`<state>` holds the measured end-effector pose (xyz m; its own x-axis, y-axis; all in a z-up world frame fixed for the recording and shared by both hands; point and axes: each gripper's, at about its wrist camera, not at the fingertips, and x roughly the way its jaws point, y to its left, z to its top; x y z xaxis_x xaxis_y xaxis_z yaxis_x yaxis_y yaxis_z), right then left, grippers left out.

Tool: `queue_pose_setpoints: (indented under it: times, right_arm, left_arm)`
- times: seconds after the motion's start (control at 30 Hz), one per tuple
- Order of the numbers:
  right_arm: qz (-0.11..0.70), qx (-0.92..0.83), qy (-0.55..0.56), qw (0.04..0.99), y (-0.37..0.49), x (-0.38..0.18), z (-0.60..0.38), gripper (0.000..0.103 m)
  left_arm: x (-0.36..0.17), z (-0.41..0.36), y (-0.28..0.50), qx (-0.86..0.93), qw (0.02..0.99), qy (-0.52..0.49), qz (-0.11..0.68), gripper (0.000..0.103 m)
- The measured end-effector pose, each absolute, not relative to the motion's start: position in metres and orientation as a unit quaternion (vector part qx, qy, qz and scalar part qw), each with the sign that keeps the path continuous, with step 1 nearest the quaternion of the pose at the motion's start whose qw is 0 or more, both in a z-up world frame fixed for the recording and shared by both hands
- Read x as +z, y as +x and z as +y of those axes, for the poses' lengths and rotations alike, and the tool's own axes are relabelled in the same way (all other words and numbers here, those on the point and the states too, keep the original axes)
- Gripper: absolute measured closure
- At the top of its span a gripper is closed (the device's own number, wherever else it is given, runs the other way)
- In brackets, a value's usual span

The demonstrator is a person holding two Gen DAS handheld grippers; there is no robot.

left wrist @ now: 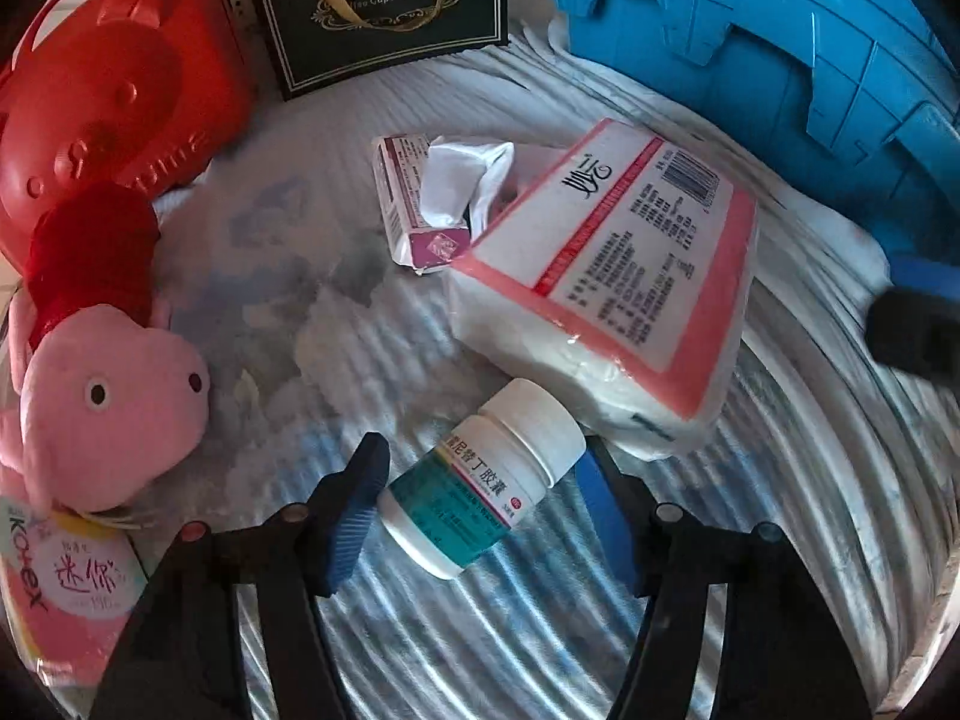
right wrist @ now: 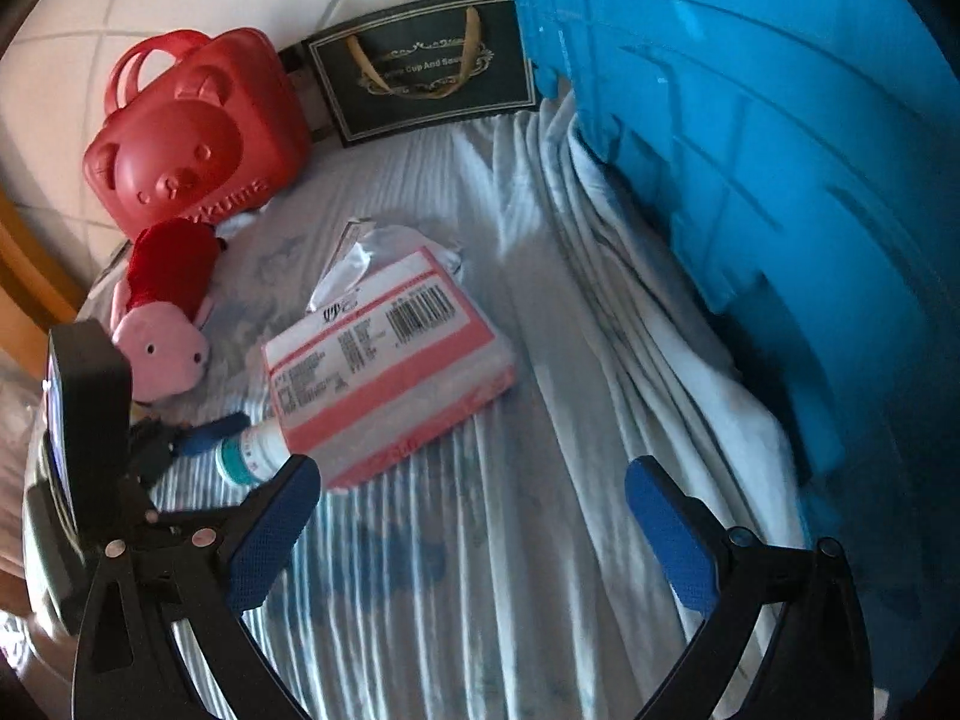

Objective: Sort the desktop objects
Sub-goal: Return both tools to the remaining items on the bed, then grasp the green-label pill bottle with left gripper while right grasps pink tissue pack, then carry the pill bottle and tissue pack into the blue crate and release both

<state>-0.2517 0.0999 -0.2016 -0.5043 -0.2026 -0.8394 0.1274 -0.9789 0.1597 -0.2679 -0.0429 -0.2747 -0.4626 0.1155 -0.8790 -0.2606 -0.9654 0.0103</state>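
Observation:
A white medicine bottle [left wrist: 480, 480] with a teal label lies tilted on the striped cloth [left wrist: 480, 630], against a pink-and-white tissue pack [left wrist: 612, 276]. My left gripper [left wrist: 480, 450] is around the bottle; one blue pad touches its base and the other its cap. The right wrist view shows the bottle [right wrist: 252, 456] beside the tissue pack [right wrist: 384, 360], with a left fingertip [right wrist: 210, 426] next to it. My right gripper [right wrist: 471, 474] is open over bare cloth, nothing between its fingers. A small purple-and-white box [left wrist: 420, 204] with crumpled wrapping lies behind the pack.
A blue plastic crate [right wrist: 780, 180] fills the right side. At the back stand a red bear-face bag [right wrist: 198, 132] and a dark gift bag [right wrist: 420, 72]. A pink plush pig [left wrist: 108, 390] and a Kotex pack [left wrist: 66, 588] lie at the left.

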Motion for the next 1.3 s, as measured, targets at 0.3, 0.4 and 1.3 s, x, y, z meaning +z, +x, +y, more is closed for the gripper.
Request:
queue_pose_setpoints:
  times: [0.3,0.4,1.3]
  right_arm:
    - [-0.067,-0.840,0.530,0.090,-0.288,-0.223,0.067,0.000]
    - [-0.111,-0.830,0.542,0.064,-0.301,-0.225,0.064,0.000]
    - [-0.050,-0.810,0.584,0.017,-0.350,-0.241,0.035,0.008]
  left_arm:
    - [-0.241,-0.102,-0.281,0.885,0.001,-0.466,0.013,0.040]
    - [-0.235,-0.111,-0.292,0.890,-0.016,-0.455,0.008,0.040]
    - [-0.260,-0.099,-0.320,0.869,0.032,-0.493,-0.011,0.040]
